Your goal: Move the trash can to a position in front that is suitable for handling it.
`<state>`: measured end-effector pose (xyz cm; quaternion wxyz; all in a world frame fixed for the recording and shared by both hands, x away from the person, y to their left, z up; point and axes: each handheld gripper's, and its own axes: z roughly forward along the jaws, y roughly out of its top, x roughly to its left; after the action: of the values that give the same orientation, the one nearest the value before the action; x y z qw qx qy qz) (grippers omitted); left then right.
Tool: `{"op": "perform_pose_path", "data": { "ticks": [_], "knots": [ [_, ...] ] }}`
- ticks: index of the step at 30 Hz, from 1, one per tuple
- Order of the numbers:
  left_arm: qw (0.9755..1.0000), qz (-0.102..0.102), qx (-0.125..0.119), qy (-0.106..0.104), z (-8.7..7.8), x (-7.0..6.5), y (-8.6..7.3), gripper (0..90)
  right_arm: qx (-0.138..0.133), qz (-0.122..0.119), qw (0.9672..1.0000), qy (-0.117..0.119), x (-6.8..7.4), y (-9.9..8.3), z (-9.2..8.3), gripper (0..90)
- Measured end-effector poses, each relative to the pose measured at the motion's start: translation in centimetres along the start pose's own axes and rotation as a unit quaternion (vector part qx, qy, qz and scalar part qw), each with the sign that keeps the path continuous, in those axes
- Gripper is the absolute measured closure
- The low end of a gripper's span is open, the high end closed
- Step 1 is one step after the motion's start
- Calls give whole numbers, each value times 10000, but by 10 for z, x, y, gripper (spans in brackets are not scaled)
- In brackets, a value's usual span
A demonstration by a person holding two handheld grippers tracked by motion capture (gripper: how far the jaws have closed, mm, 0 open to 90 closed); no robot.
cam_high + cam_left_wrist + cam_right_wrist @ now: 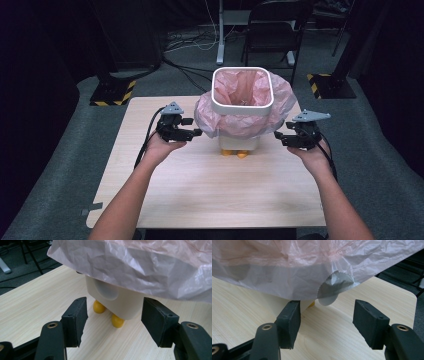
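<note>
Dark floor and a folding chair (272, 25) sit behind my pale wooden counter (210, 190), and near its far middle stands the small white bin (240, 142) on its yellow feet (117, 320). A pink bag (250, 117) lines it, its mouth folded out over the white square rim (242, 107) and hanging down loosely round the body. From the right gripper view I see a grey flap (334, 285) dangling off the bag's lower edge (a label or a tab, I cannot tell which).

My left gripper (192, 134) hovers just beside the bag's left skirt, fingers (75, 320) spread wide with nothing between them. My right gripper (281, 139) mirrors it at the right skirt, fingers (288, 322) also wide and empty.

I judge the step in hand is tidying the bag's overhang on the bin. To do it well I would close on the loose plastic alone, low on both sides together, and pull evenly so the light bin neither tips nor slides and the thin film does not tear.
</note>
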<state>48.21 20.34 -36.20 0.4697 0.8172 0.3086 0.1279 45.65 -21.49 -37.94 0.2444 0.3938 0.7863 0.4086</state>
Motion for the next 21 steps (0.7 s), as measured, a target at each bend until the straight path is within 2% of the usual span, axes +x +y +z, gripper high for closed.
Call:
{"op": "perform_pose_path", "data": {
  "ticks": [6, 14, 21],
  "knots": [
    [10000, 84, -21, 17, 6, -2, 5, 381, -14, -23, 10000, -7, 0, 5, 4, 377],
    [10000, 26, -28, -13, 15, 0, 6, 390, -60, -4, 10000, -28, 0, 8, 7, 383],
    [9999, -9, -99, -32, 21, 1, 8, 404, -191, 145, 9997, 56, -5, 10, 9, 407]
  ]
}}
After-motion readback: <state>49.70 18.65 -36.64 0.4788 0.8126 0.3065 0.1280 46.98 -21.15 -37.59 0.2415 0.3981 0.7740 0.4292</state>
